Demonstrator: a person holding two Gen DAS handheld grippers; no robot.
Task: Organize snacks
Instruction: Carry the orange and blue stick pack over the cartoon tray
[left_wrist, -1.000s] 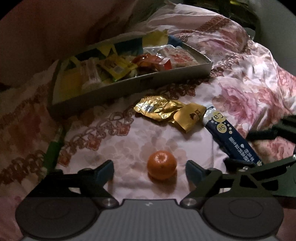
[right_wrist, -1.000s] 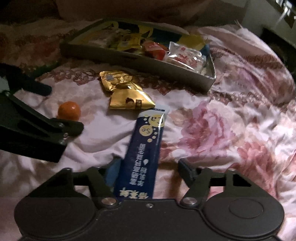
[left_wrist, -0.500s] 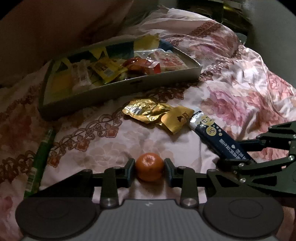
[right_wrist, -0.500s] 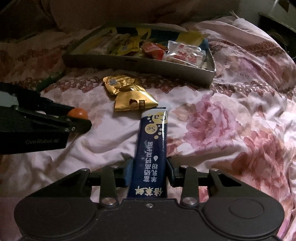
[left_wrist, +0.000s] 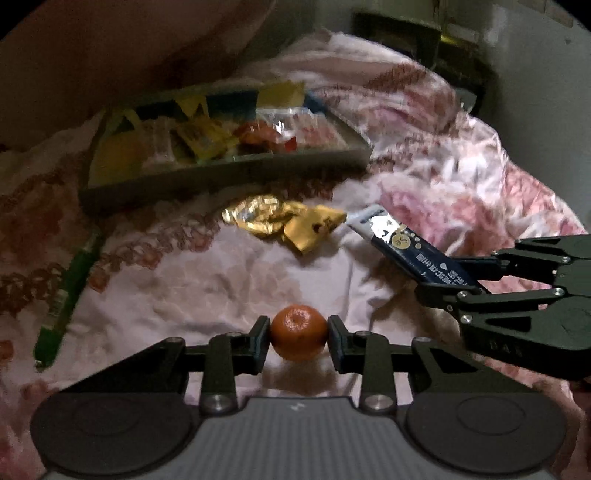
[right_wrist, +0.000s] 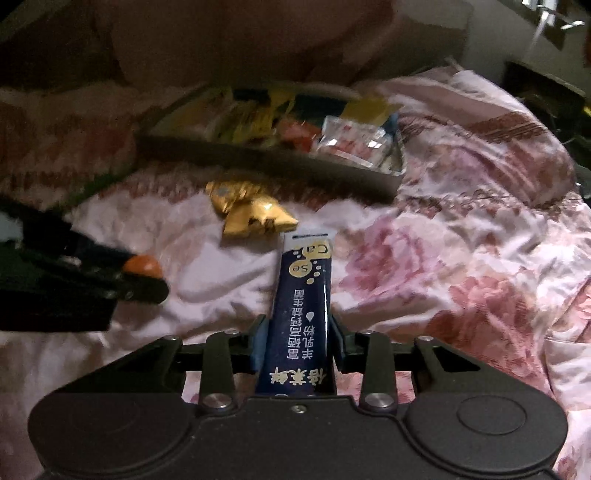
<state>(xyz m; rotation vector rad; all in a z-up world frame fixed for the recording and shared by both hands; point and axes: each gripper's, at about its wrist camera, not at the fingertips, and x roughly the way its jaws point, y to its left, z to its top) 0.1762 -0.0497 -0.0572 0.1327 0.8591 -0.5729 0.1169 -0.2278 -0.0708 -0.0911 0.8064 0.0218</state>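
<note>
- Gripped a small mandarin (left_wrist: 299, 331) between the pads of the left tongs (left_wrist: 298, 341), low centre of the left view.
- Pinched a dark blue sachet (right_wrist: 301, 314) in the right tongs (right_wrist: 299, 347), lower centre of the right view.
- Best carried level to the shallow grey tray (left_wrist: 229, 173), upper left; gentle squeeze advised.
- Round, dimpled, firm peel; flat, glossy, limp foil.
- Lay crinkled gold wrappers (left_wrist: 284, 221) mid-frame on the soft, rumpled floral bedspread (left_wrist: 461, 192).
</note>
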